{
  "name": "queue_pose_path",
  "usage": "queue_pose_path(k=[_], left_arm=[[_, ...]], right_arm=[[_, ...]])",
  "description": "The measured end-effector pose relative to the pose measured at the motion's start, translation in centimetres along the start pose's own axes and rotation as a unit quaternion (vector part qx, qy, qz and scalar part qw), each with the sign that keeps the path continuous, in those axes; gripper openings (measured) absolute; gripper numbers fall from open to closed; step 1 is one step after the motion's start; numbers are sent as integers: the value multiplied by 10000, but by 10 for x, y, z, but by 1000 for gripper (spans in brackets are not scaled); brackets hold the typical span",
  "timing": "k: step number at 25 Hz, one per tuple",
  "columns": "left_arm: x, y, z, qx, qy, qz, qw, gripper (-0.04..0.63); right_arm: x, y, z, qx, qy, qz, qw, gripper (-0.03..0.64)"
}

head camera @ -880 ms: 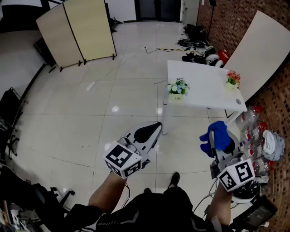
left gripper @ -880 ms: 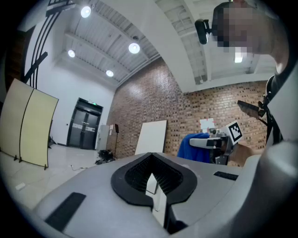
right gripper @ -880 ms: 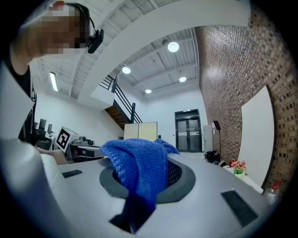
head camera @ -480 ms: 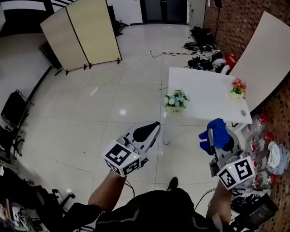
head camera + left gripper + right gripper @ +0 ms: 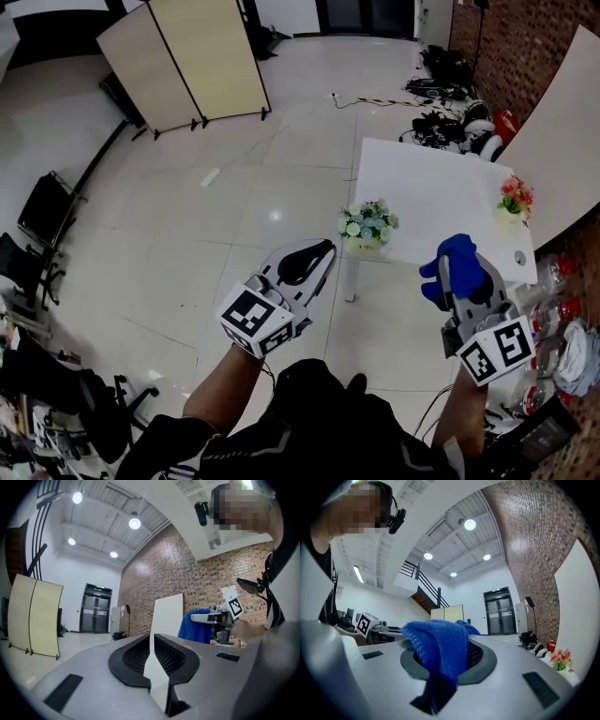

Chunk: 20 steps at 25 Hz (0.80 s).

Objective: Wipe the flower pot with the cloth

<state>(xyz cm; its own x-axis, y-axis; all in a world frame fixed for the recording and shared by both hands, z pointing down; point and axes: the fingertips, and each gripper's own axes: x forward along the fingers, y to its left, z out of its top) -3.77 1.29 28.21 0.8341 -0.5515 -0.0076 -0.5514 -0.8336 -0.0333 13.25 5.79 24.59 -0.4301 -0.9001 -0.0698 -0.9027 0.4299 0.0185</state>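
My right gripper (image 5: 457, 265) is shut on a blue knitted cloth (image 5: 452, 272), which bunches over its jaws (image 5: 440, 644). The left gripper (image 5: 317, 251) is held level beside it, shut and empty, its tips together (image 5: 152, 641). Ahead stands a white table (image 5: 441, 183). On its near left corner is a small pot with white and pale blue flowers (image 5: 367, 225). A second pot with red and pink flowers (image 5: 513, 199) stands by the table's right edge and also shows in the right gripper view (image 5: 560, 660). Both grippers are in the air, short of the table.
A beige folding screen (image 5: 192, 56) stands at the back left. A large white board (image 5: 567, 112) leans on the brick wall to the right. Bags and cables (image 5: 459, 108) lie behind the table. Black chairs (image 5: 42, 230) are at the left, bottles (image 5: 555, 277) at the right.
The table and both pots have come nearer and lower in the head view. Both grippers keep their pose, the cloth staying in the right one.
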Motion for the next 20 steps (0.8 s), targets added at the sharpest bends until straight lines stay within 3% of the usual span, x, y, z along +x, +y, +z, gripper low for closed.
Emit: queue_pose_path(k=[4,7,14,15,17,20], left_arm=[[22,30,-13,51,80,-93,9999,82],[45,55,-24,141,56,-351,9993,94],[85,110,-24,-147,-99,-982,9950,153],[90,114,-25,-136,-121,-1160,9931,188],[99,119,-34,-87,-72,-1552,9878,344],[116,122,-51,82,95,-1831,9830,416]], right_arm=[[33,-17,-8,52,79,38,9999,77],[60,-34,-15,25,95,-112,9999,77],[123,-55,-16,-118,123,-449,9988,77],[130,-57,-17,-108,135,-491,9986,77],[142,-58,-22,-89,177,-541,9983,77],[155,-68,-31,-52,276,-537,9982,77]])
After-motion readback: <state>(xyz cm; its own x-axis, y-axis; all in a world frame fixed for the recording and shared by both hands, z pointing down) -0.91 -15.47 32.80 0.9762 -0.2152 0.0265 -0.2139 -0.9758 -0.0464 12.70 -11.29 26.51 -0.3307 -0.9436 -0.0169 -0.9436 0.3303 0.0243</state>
